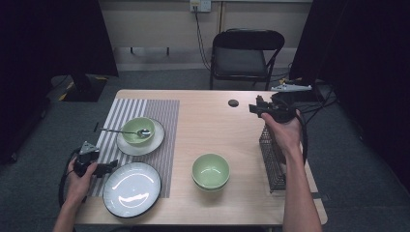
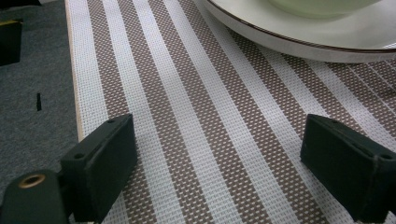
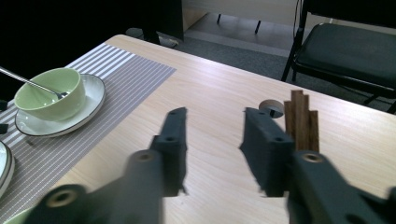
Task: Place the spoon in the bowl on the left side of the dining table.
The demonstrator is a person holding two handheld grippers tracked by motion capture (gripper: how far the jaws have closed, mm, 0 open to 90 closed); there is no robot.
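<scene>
Wooden sticks are standing upright just beyond the right gripper, off the outer side of one jaw and not between the two. We are judging them to be sitting in the wire basket near the table's right edge, though the hand is hiding that end. The jaws are standing at a middling gap, with nothing between them.

Risk: by closing here we are pinching air. By swinging sideways to line up, we are likely knocking the sticks askew or tipping the light basket toward the edge.

Left gripper is hovering low over the striped placemat, jaws wide and empty, near the white plate. By drifting forward we are risking a nudge to its rim.
</scene>
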